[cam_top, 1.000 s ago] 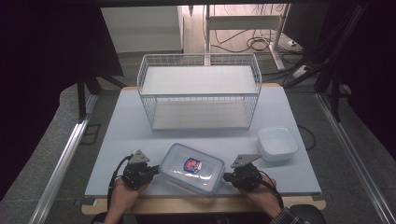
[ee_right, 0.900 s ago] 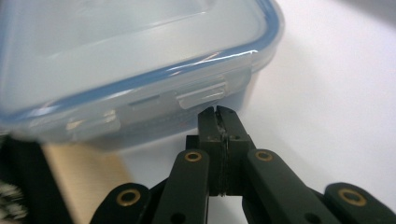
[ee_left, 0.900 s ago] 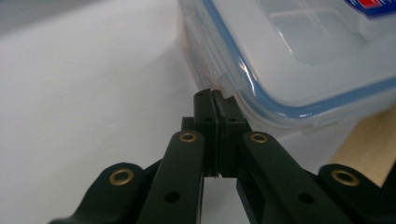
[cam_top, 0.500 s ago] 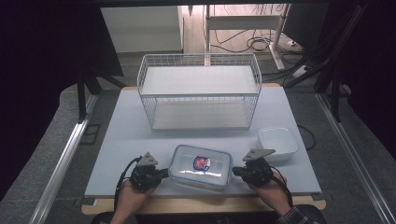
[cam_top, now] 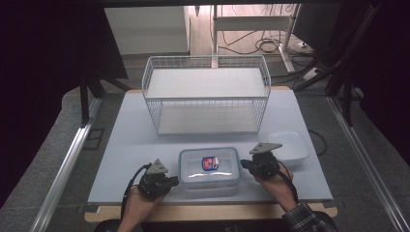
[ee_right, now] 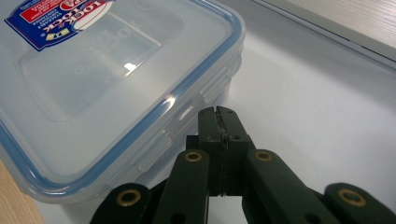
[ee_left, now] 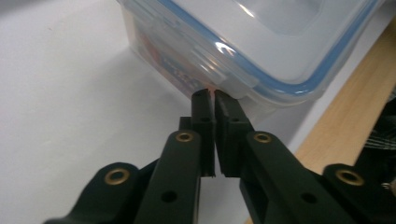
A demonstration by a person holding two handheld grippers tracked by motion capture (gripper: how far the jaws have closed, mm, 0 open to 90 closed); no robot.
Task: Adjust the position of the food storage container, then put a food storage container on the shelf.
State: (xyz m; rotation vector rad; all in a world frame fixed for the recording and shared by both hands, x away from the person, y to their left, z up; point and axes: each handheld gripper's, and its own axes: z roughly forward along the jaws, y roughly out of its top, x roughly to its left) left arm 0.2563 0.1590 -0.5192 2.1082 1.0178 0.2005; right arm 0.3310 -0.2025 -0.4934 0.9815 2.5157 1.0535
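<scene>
A clear plastic food box (cam_top: 209, 166) with a blue-rimmed lid and a red and blue label lies square on the white table near its front edge. My left gripper (cam_top: 175, 182) is at the box's left end, jaws shut. In the left gripper view its tips (ee_left: 212, 95) touch the underside of the lid's side latch on the box (ee_left: 261, 42). My right gripper (cam_top: 244, 166) is at the box's right end, also shut. In the right gripper view its tips (ee_right: 217, 112) sit against the side latch of the box (ee_right: 93, 79), with nothing between the jaws.
A white wire basket (cam_top: 208, 92) stands at the back middle of the table (cam_top: 125, 145). A white rectangular tub (cam_top: 290, 147) sits just right of my right gripper. The table's wooden front edge (cam_top: 208, 212) runs close behind both hands.
The box has turned from a slant to lie square with the table and shifted slightly away from the person. Both grippers moved with it, staying at its two ends.
</scene>
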